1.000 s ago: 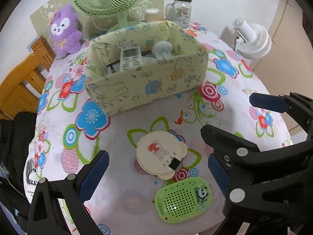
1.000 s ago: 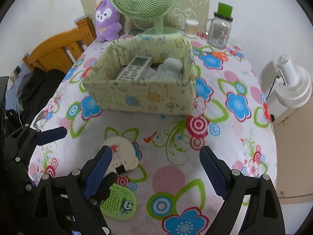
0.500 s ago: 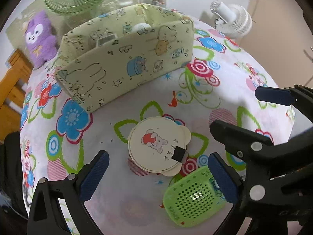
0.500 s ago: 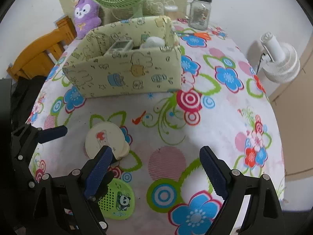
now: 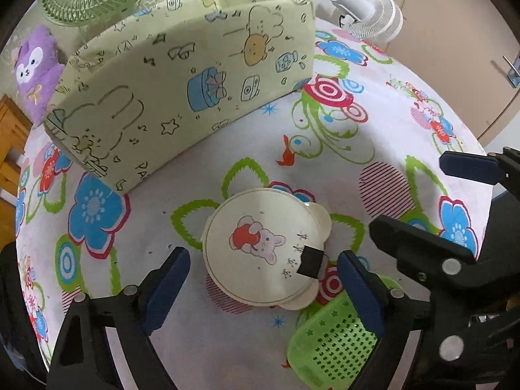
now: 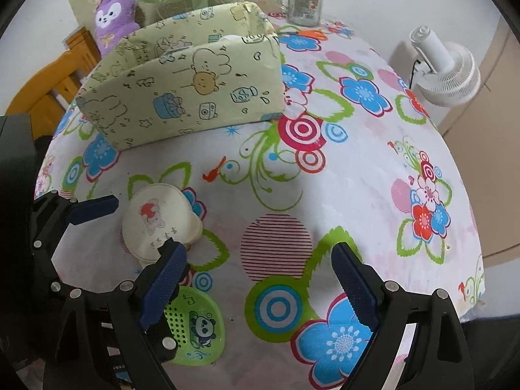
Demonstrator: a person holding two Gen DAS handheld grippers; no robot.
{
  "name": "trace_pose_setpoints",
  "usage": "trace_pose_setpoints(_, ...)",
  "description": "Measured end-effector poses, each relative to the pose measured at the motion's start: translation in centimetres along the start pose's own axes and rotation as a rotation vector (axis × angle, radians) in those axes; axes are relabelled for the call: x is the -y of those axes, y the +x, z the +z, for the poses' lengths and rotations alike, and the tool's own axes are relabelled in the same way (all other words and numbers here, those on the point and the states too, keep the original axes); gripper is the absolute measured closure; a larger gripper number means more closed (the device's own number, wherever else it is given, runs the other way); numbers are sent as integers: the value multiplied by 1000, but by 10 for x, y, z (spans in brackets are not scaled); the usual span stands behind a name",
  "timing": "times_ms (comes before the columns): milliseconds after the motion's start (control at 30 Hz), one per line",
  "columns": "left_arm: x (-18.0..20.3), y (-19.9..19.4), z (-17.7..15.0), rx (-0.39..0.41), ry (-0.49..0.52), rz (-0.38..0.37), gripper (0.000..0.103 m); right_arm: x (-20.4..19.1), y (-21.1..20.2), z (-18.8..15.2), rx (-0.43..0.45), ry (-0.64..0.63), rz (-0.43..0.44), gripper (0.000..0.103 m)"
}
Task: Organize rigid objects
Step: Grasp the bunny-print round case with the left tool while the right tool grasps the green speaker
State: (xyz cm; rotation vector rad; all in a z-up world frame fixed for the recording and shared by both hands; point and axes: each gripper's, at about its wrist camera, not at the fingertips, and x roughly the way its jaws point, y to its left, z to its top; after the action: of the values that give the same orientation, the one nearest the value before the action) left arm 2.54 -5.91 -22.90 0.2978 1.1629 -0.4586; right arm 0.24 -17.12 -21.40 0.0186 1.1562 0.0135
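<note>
Little can be read. On the pale green storage box [image 5: 182, 91], the letters "PA" stand printed near its lower edge, at about 9 o'clock in the left wrist view. The round cream mirror case [image 5: 263, 250] carries a few small printed characters beside its rabbit picture, too small to make out.

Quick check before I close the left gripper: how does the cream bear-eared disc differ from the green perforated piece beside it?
The cream disc is round with small ears, smooth, printed with a cartoon animal; the green piece is oval, dotted with holes, with a panda picture. The cream disc lies centred between the open left gripper fingers; the green piece sits off to the right, partly hidden under the right gripper, which is also open. Both lie flat on the floral tablecloth, outside the fabric box.
</note>
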Motion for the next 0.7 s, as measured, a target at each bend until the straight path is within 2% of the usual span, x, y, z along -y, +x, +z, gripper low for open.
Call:
trace_pose_setpoints(233, 3, 5, 1, 20, 33, -7, 16, -1, 7, 0, -15, 17, -14, 10)
trace_pose_setpoints(300, 4, 2, 0, 36, 42, -13, 27, -1, 10, -1, -20, 27, -16, 10)
trace_pose_setpoints(500, 3, -1, -3, 33, 62, -24, 27, -1, 13, -4, -26, 62, -25, 10)
trace_pose_setpoints(700, -3, -9, -13, 29, 67, 10, 27, -9, 9, -7, -23, 65, -27, 10)
